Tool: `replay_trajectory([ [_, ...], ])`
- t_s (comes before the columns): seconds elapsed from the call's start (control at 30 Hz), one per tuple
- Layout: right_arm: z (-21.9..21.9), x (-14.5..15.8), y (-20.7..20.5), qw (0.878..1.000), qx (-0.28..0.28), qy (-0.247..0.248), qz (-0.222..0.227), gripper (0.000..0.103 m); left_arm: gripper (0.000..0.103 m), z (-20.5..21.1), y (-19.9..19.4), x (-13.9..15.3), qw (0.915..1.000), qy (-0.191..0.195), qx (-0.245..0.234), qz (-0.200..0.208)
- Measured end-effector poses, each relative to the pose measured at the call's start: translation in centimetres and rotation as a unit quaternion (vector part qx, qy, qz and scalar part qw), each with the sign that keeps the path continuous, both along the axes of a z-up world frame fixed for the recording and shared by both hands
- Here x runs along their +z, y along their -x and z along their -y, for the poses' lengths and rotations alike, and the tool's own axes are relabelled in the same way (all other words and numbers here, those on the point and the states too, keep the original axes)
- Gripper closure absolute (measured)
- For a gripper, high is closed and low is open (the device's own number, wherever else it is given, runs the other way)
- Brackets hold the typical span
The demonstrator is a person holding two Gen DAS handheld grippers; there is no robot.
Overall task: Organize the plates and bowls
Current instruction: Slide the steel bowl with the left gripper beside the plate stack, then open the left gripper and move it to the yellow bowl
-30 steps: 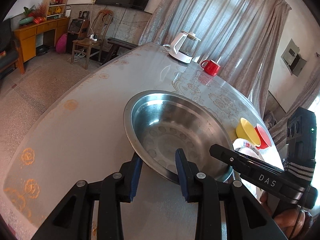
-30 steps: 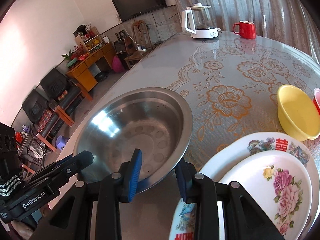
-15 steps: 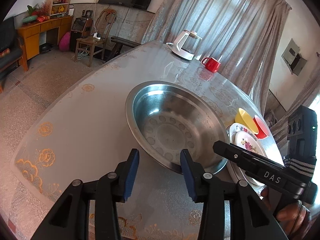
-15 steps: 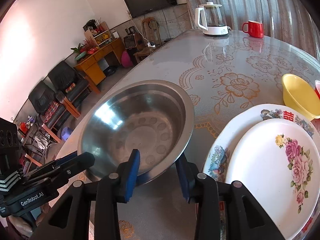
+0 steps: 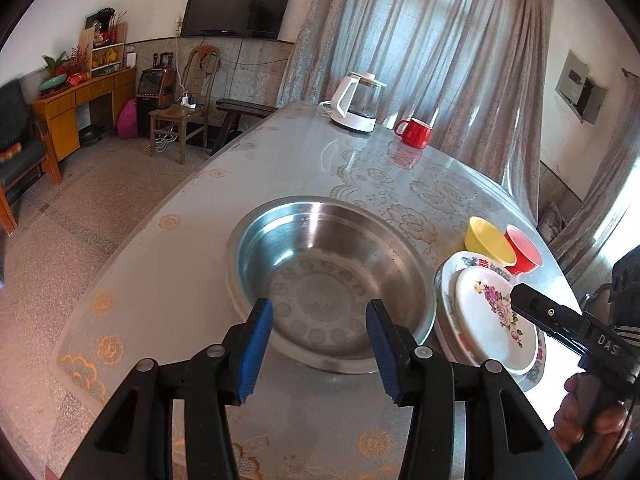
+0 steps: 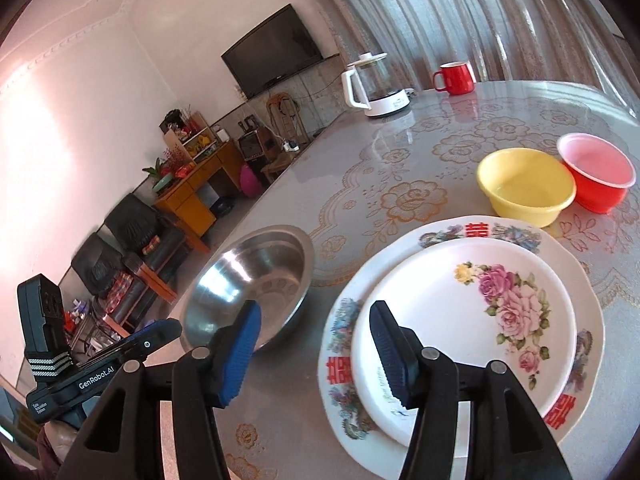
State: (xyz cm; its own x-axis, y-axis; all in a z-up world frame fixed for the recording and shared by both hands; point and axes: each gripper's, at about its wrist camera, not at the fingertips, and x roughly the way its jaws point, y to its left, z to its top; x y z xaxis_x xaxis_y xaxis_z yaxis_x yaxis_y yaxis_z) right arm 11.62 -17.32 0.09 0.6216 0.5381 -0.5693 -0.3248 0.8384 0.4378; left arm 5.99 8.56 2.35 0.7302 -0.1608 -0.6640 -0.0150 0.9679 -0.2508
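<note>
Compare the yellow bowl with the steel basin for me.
The yellow bowl is opaque, matte plastic; the steel basin is shiny metal with reflections. The yellow bowl looks far smaller than the steel basin. The bowl touches a red bowl; the basin stands beside the stacked plates. Both sit upright and empty.

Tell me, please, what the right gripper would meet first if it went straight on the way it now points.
Probably the small floral plate stacked on the larger plate; the right gripper is open and empty, though depth is uncertain.
</note>
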Motion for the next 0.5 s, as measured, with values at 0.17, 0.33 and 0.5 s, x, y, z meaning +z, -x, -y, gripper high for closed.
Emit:
replay_trajectory([
  [0.17,5.3,0.0,-0.1,0.997,-0.062,-0.038,-0.008,0.046,0.054,3.2,-2.0,1.3,0.9991,-0.008,-0.041,0.002],
  [0.33,10.4,-0.8,-0.8,0.987,-0.128,-0.091,-0.030,0.045,0.054,6.9,-4.7,1.9,0.9967,-0.014,-0.079,-0.006],
  [0.5,14.1,-1.6,-1.9,0.975,-0.189,-0.113,-0.027,0.044,0.043,9.9,-7.7,1.7,0.9939,0.004,-0.108,-0.024],
])
